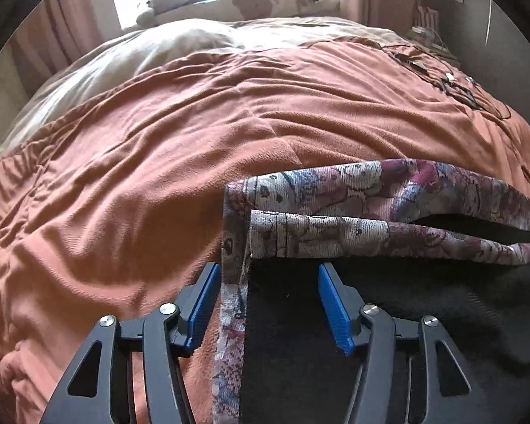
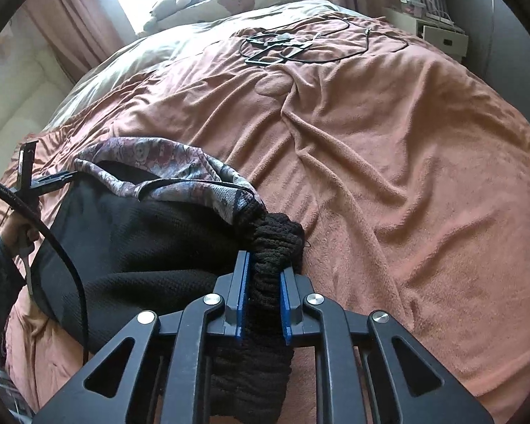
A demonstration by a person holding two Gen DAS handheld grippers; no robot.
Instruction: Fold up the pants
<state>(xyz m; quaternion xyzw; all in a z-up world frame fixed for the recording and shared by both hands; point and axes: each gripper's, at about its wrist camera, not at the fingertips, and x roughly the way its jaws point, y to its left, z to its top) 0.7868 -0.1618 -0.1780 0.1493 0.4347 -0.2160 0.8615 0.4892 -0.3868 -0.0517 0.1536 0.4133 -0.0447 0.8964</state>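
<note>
Right gripper (image 2: 264, 279) jaws clamp black pants (image 2: 141, 240) waistband; left gripper (image 1: 266, 304) wide, legs cut off.

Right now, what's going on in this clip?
A person with a handheld gripper in each hand is working on black pants with a floral-lined waistband, lying on a bed's orange blanket. The right gripper is shut on a bunched black edge of the pants. The left gripper is open at the waistband corner, floral strip between its fingers, not clamped. No fold is visible yet.
</note>
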